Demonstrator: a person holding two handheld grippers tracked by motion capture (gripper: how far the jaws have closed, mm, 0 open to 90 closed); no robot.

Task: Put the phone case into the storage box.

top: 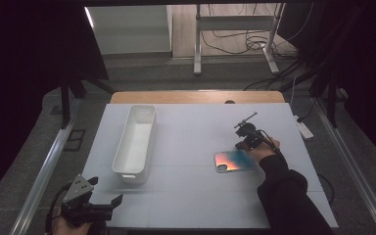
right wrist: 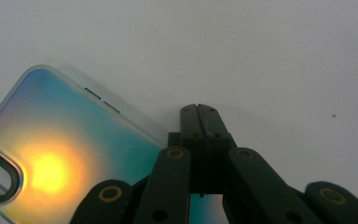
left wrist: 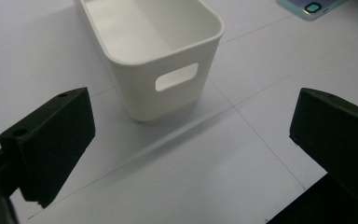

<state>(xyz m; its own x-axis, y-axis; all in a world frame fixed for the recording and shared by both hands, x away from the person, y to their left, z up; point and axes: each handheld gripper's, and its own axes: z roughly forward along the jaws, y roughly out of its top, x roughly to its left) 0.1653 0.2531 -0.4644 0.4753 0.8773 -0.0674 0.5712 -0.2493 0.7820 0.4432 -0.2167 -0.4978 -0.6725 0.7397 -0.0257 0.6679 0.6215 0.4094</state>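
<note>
Right tongs [top: 245, 142]: jaws pressed together, nothing between them. In the right gripper view the joined tips [right wrist: 199, 122] sit on the bare mat just beside the long edge of the phone case [right wrist: 60, 158]; contact with that edge cannot be told. The case lies flat, iridescent back up, camera cutout at the end far from the tongs. In the high view the case [top: 233, 160] lies directly under and beside the right hand [top: 263, 152], toward the bin.

Left tongs [top: 90, 208]: jaws spread wide, empty, held low at the near left corner of the mat [top: 191, 196]. Left gripper view: white bin [left wrist: 154, 51] stands straight ahead between the two jaws, handle slot facing them, well apart from both. Bin interior looks empty. The case corner [left wrist: 312, 7] shows far off, beyond the right jaw.
</note>
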